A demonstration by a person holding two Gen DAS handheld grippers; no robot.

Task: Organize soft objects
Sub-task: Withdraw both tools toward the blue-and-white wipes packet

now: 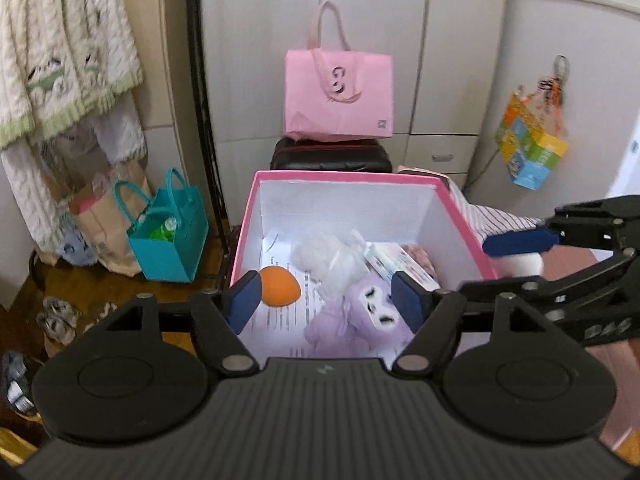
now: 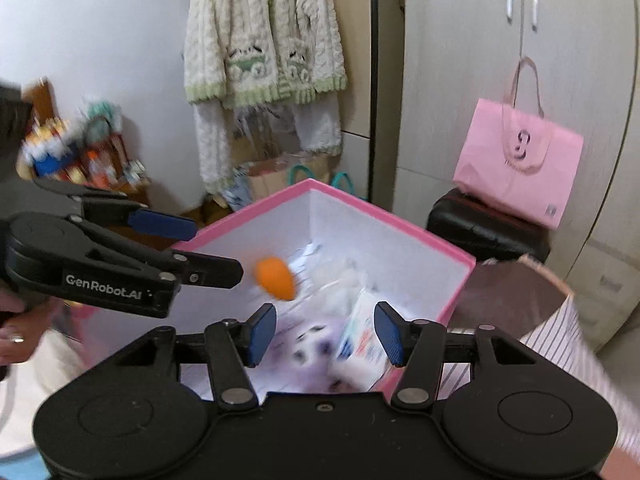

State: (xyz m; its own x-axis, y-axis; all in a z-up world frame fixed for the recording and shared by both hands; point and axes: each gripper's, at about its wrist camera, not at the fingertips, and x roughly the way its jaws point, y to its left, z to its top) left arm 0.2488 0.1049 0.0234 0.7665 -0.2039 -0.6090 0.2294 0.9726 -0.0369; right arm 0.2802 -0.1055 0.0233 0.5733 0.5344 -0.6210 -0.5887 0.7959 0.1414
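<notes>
A pink box [image 1: 344,176] with white walls stands open below both grippers. On papers inside lie an orange egg-shaped soft toy [image 1: 280,286], a white fluffy item [image 1: 320,254], a purple plush [image 1: 356,320] and a flat packet [image 1: 400,264]. My left gripper [image 1: 326,300] hangs open over the near part of the box, with nothing between its blue pads. At the box's right side my right gripper [image 1: 508,264] is open and empty. In the right wrist view the right gripper [image 2: 325,332] hovers over the blurred purple plush [image 2: 304,344], the orange toy [image 2: 276,278] beyond it and the left gripper [image 2: 200,246] at left.
A pink tote [image 1: 338,96] sits on a black case [image 1: 332,156] behind the box, before a wardrobe. A teal bag [image 1: 168,236] and a paper bag [image 1: 100,220] stand at left under a hanging knit cardigan [image 1: 64,48]. Striped cloth [image 1: 500,220] lies to the right.
</notes>
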